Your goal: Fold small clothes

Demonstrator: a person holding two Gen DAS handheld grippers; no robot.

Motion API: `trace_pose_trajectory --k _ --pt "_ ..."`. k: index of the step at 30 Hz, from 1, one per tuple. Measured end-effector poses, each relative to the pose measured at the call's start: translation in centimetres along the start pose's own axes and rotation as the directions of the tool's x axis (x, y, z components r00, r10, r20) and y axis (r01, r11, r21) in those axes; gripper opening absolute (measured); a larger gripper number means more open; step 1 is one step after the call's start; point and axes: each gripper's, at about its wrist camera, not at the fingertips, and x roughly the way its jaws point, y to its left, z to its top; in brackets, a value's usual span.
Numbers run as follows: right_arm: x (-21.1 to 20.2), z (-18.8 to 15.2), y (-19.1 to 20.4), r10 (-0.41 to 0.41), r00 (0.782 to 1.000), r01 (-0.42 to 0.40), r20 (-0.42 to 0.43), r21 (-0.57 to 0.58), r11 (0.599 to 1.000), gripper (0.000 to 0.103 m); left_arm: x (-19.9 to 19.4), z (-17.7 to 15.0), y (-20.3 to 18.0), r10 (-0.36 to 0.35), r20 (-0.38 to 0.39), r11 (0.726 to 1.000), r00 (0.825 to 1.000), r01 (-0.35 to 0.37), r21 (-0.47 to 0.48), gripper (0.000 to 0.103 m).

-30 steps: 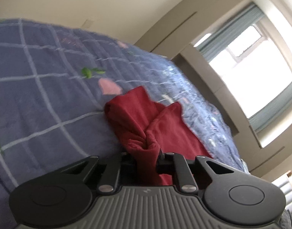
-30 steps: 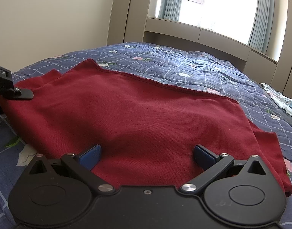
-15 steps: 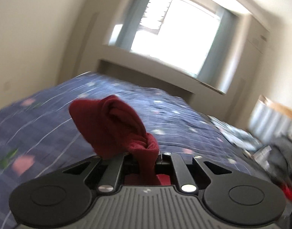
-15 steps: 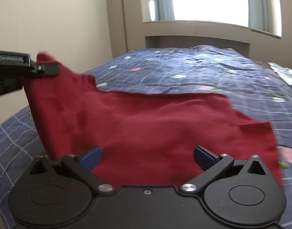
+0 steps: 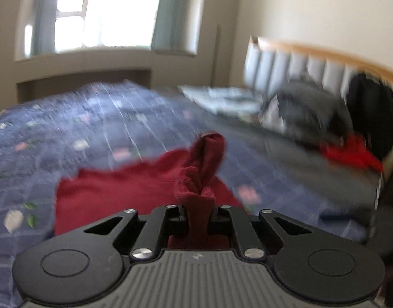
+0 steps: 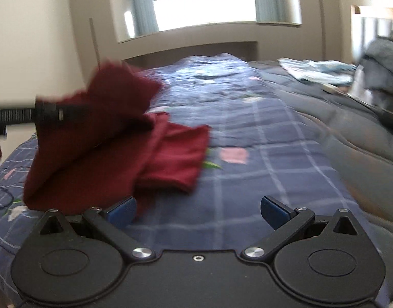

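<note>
Left wrist view: the left gripper (image 5: pixel 197 211) is clenched on a bunched ribbed edge of the dark red knit garment (image 5: pixel 124 192), which trails onto the blue checked quilt (image 5: pixel 68 133).

Right wrist view: the right gripper (image 6: pixel 197 211) is spread wide, holding nothing; the garment (image 6: pixel 175 154) lies partly folded just ahead, one corner lifted by the left gripper (image 6: pixel 52 110).

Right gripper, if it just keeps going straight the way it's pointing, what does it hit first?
Probably the blue checked quilt: between the open right gripper fingers lies only bedding. The red garment sits left of that line, near its left finger.
</note>
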Motion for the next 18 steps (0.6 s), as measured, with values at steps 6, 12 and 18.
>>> trace_pose_trajectory --k 6,12,18 --pt "-0.1 -0.9 -2.8 -0.010 1.000 0.010 0.002 0.091 0.996 0.103 0.1 -3.2 -1.1 0.033 -0.051 0.999 0.998 -0.032 0.025 0.026" --pt "2.0 1.4 -2.5 0.097 0.995 -0.101 0.030 0.146 0.984 0.102 -1.2 -3.8 -1.2 0.063 -0.036 0.998 0.997 -0.061 0.034 0.053" --pt "5.5 5.2 -1.2 0.265 0.963 -0.268 0.041 0.169 0.949 0.102 -1.8 -4.4 -2.1 0.106 -0.009 0.990 0.994 -0.105 0.092 0.043"
